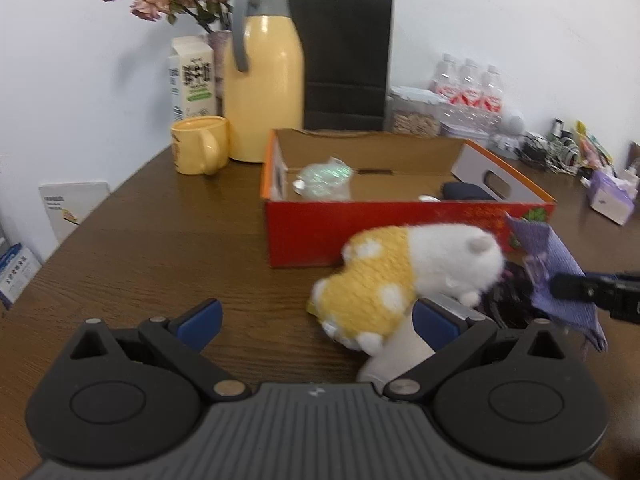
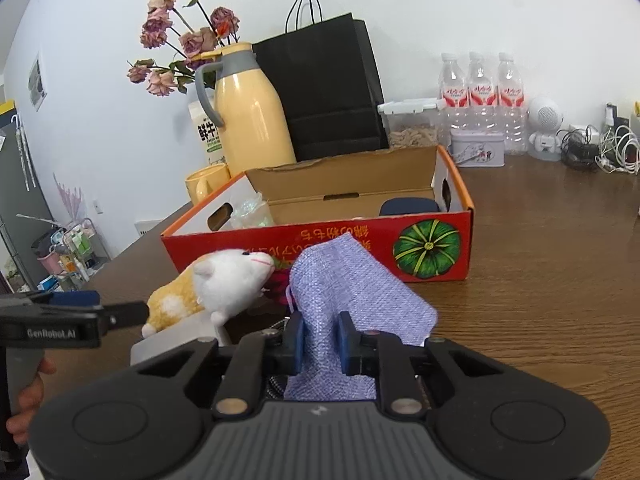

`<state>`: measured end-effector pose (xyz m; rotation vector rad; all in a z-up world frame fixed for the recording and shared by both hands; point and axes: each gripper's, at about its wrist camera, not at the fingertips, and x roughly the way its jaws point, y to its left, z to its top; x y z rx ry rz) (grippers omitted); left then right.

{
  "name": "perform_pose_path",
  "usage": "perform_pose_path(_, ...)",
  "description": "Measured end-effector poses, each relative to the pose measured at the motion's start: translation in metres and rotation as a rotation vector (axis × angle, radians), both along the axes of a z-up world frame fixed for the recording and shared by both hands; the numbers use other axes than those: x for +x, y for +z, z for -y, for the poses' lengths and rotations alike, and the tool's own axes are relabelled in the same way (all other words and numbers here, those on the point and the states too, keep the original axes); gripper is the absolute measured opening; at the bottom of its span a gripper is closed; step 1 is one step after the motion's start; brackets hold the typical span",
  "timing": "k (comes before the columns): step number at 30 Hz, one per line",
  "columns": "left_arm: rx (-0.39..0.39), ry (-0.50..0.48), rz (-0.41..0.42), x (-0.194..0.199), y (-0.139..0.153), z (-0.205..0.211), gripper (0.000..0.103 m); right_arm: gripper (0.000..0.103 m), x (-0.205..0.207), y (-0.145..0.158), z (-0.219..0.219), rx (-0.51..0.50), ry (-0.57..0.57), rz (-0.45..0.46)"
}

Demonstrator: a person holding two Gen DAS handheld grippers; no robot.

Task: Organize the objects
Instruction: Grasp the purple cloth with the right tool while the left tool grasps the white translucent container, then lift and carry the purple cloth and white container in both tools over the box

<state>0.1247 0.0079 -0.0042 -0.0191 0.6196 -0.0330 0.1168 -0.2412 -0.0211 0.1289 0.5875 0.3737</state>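
My right hand-held gripper [image 2: 319,345] is closed narrow on the purple woven pouch [image 2: 352,292]. The blue pads pinch only a folded part near its lower edge, and most of the cloth stands up and hangs free just ahead of the fingers. The red cardboard box [image 2: 360,248] is just beyond the pouch, with a dark blue object and a shiny wrapped thing already inside.

I think the grip is thin. If I swing fast toward the box, the loose cloth can slip out of the pads, or its free corner can catch on the near wall of the box and fold back instead of going in.

My left hand-held gripper [image 1: 316,322] is wide open and holds nothing. The yellow and white plush toy [image 1: 404,280] lies on a pale flat object, right against its right finger. A small push there can roll the toy off onto the worktop [image 1: 160,248].

The two grippers are near each other, with the toy between them. If both move at once, they can collide.
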Motion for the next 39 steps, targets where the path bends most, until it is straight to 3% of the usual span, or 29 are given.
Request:
perform_pose_path(11, -0.017, -0.123, -0.085, 0.000, -0.017, 0.035, 0.103, 0.015, -0.015, 0.003, 0.005, -0.013, 0.000, 0.039)
perform_pose_path(17, -0.047, -0.102, -0.101, 0.002, -0.026, 0.041, 0.102, 0.015, -0.021, 0.001, 0.002, -0.012, 0.017, 0.042)
perform_pose_path(19, -0.063, -0.100, -0.105, 0.003, -0.028, 0.041, 0.099, 0.015, -0.023, 0.000, 0.001, -0.010, 0.022, 0.043)
perform_pose_path(21, -0.074, -0.108, -0.116, 0.003, -0.031, 0.043, 0.087, 0.015, -0.025, -0.001, 0.000, -0.009, 0.025, 0.043)
perform_pose_path(27, -0.067, -0.101, -0.114, -0.004, -0.032, 0.047, 0.079, 0.015, -0.029, -0.002, -0.001, -0.010, 0.027, 0.049)
perform_pose_path(39, -0.057, -0.098, -0.126, -0.017, -0.029, 0.046, 0.077, 0.015, -0.036, 0.001, 0.003, -0.009, 0.021, 0.060)
